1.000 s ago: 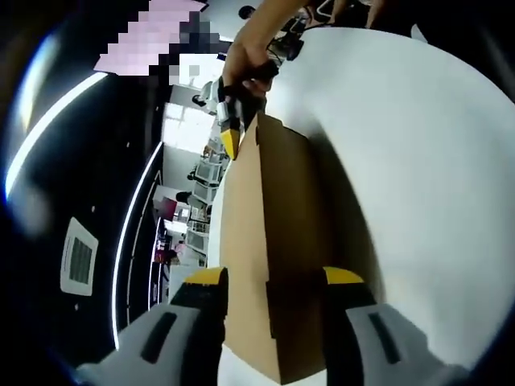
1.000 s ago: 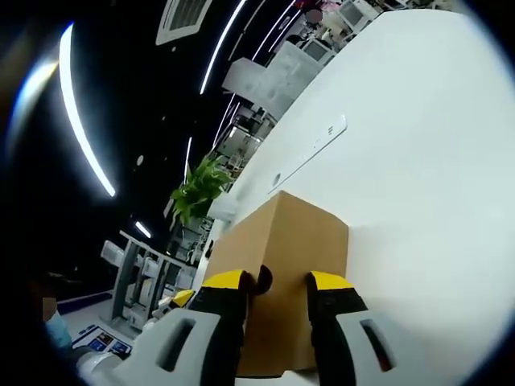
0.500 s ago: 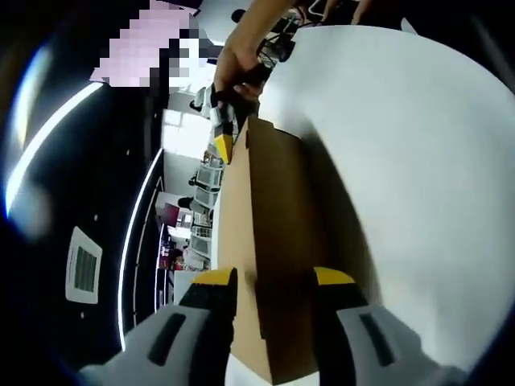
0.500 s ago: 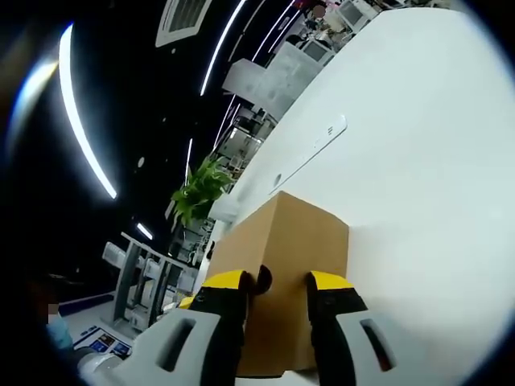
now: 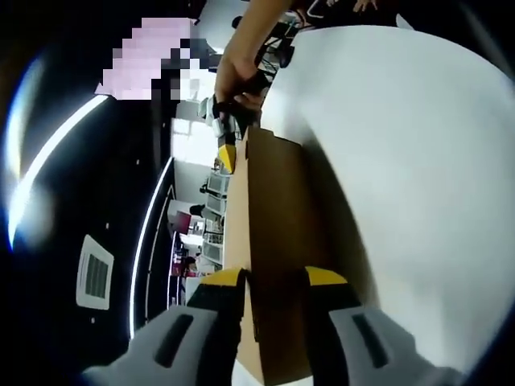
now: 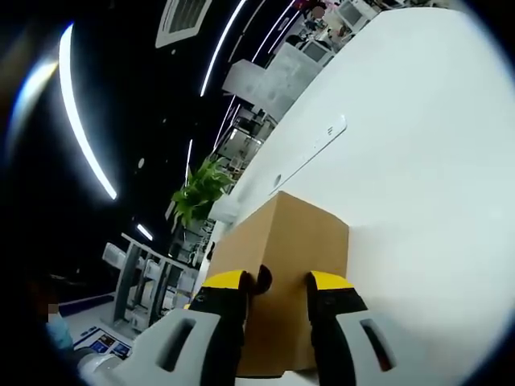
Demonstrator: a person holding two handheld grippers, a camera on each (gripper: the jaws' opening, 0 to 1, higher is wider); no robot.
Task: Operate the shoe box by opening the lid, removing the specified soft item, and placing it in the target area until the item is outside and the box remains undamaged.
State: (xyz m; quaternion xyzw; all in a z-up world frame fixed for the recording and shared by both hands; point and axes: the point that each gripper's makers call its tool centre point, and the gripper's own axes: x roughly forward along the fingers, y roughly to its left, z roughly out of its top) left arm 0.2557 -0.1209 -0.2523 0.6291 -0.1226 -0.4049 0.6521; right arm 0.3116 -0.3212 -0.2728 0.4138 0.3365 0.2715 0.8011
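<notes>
On my left gripper view, the left gripper (image 5: 275,277) has its yellow-tipped jaws pressed onto the near end of the brown shoe box (image 5: 273,233), pinching the cardboard edge. The box lies on the white table (image 5: 418,161), lid closed. At the far end, a hand (image 5: 237,68) holds the right gripper (image 5: 226,153) against the box. On my right gripper view, the right gripper (image 6: 276,279) has its jaws narrowly spaced at the shoe box (image 6: 294,257) end wall; I cannot tell whether they grip. A green plant (image 6: 197,193) stands beyond the table.
</notes>
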